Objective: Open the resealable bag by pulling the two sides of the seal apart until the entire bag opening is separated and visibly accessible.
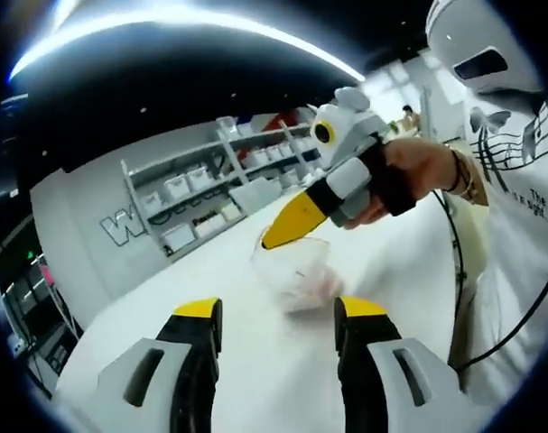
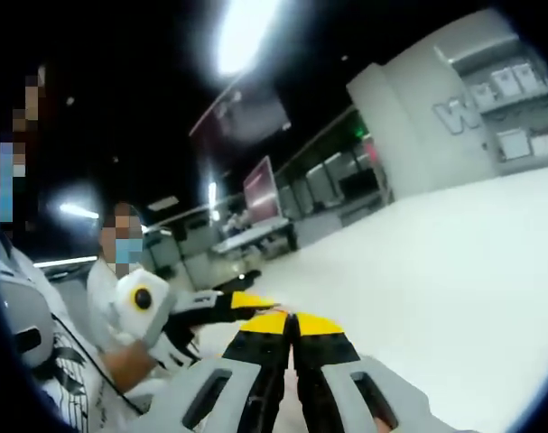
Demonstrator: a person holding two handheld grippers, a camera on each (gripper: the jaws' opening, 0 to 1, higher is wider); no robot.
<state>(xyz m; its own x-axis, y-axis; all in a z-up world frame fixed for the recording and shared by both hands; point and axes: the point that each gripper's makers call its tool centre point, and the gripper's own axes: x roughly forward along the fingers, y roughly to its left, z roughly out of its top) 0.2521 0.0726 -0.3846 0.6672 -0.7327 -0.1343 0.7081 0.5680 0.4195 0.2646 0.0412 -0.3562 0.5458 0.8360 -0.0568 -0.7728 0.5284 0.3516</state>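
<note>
We are holding the left tongs (image 1: 276,316) spread, the bag (image 1: 296,269) lying just beyond their tips. The right tongs (image 1: 275,238) are pinching its rim, pressed together. If that thin grip slips, the bag may drop, seal unopened.

Clear, glossy plastic bag (image 1: 296,266) on a smooth matt white table (image 1: 246,307)
</note>
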